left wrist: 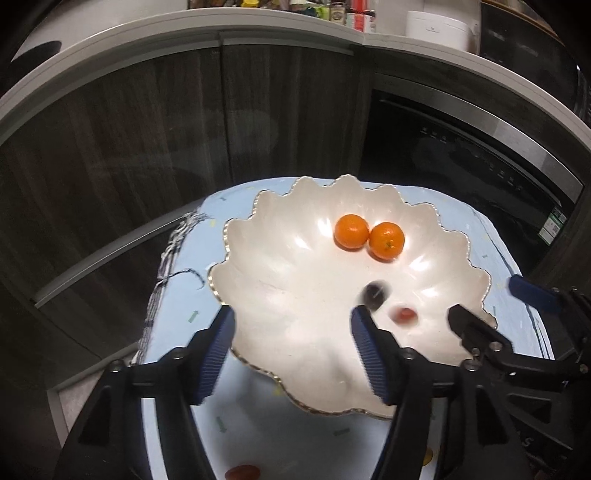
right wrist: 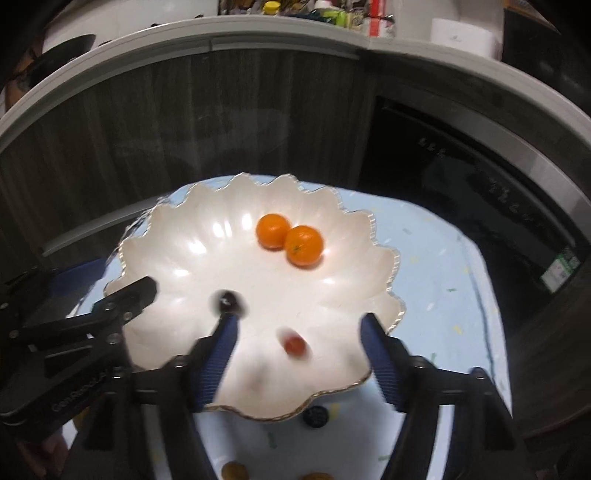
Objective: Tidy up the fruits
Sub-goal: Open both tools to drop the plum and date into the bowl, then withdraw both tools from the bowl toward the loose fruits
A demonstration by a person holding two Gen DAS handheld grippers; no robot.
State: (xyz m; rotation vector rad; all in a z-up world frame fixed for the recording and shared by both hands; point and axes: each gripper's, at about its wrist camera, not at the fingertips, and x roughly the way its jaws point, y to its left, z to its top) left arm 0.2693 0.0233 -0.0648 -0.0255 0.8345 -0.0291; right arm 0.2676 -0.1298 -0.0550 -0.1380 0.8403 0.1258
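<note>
A: Item one, left gripper (left wrist: 291, 325): blue-padded fingers spread apart, nothing between the pads, poised over the near rim of the bowl.

B: And the right gripper (right wrist: 299, 332)?

A: Same condition: jaws wide, pads bare. A small red tomato (right wrist: 293, 345) shows between them as a blur, clear of both pads, over the bowl's white floor.

B: The dark thing by its left finger?

A: One dark grape (right wrist: 229, 301), blurred as well, just off that fingertip, inside the bowl.

B: The bowl itself?

A: Scalloped white bowl (right wrist: 177, 236), gold-edged rim, standing on a pale blue tablecloth (right wrist: 443, 295). Toward the far side it holds two oranges (right wrist: 273, 230), (right wrist: 304, 245), touching each other.

B: Anything still outside it?

A: On the cloth in front of the near rim: one dark round fruit (right wrist: 316, 415) just beside the edge, two brownish pieces (right wrist: 234, 470) at the bottom of the right camera's view, too cropped to name. The left camera shows another red tomato (left wrist: 242, 472) on the cloth, nearer still.

B: Behind?

A: Dark wood-grain cabinet fronts (left wrist: 147, 129) under a grey countertop (left wrist: 184, 27).
</note>
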